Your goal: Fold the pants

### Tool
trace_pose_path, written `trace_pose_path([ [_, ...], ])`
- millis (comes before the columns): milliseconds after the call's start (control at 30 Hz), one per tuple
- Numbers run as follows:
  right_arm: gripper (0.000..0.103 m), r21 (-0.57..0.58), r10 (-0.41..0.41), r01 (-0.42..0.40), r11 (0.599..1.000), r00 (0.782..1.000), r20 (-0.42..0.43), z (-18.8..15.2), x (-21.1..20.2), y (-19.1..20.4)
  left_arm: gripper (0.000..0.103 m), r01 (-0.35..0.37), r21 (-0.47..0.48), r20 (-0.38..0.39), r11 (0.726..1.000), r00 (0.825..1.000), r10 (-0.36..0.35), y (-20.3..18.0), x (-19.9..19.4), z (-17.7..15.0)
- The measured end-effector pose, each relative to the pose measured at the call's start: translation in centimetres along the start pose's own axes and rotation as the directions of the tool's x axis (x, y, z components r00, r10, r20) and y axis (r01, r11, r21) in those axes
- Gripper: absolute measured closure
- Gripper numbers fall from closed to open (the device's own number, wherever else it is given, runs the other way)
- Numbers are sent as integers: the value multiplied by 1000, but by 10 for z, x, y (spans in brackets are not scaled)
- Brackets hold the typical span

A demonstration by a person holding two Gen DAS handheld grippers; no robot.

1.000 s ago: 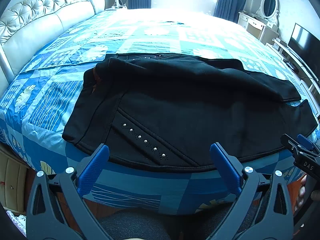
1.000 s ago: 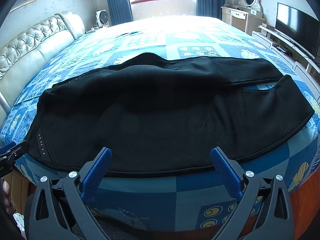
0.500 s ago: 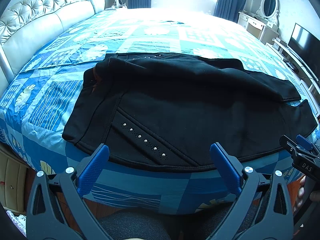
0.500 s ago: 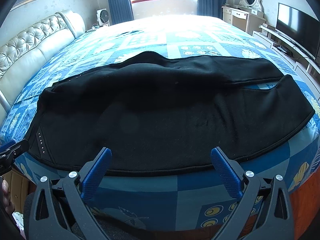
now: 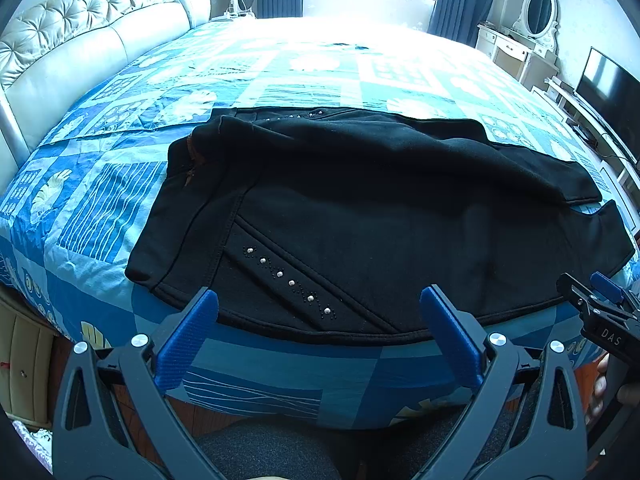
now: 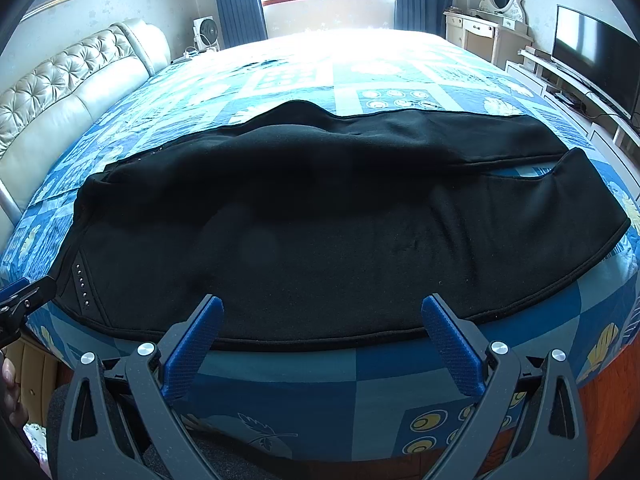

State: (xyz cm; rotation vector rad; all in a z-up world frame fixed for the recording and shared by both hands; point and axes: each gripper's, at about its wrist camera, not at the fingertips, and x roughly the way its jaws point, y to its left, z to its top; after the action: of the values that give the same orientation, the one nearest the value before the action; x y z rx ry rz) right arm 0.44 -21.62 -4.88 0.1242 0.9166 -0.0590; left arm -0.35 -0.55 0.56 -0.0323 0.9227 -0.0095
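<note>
Black pants [image 5: 360, 220] lie flat across the near part of the bed, waistband to the left, leg ends to the right, with a row of small studs [image 5: 288, 280] near the front edge. They also fill the right wrist view [image 6: 340, 232]. My left gripper [image 5: 318, 320] is open and empty, held just off the bed's near edge in front of the studded part. My right gripper [image 6: 322, 328] is open and empty, in front of the pants' near hem. The right gripper's tip shows at the right of the left wrist view [image 5: 600, 308].
The bed has a blue patchwork quilt [image 5: 100, 208] and a tufted cream headboard [image 5: 80, 40] at the left. A dresser with mirror [image 6: 488, 28] and a TV [image 6: 592, 52] stand to the right. A fan [image 6: 206, 34] stands by the window.
</note>
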Motion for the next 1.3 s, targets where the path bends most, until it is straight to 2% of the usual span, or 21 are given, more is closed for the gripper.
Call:
trace_pose_path([
  [1300, 4, -3, -1, 0, 1000, 1000, -6, -4, 4, 3, 2, 2, 2, 6, 1000, 1000, -2, -6, -3, 1],
])
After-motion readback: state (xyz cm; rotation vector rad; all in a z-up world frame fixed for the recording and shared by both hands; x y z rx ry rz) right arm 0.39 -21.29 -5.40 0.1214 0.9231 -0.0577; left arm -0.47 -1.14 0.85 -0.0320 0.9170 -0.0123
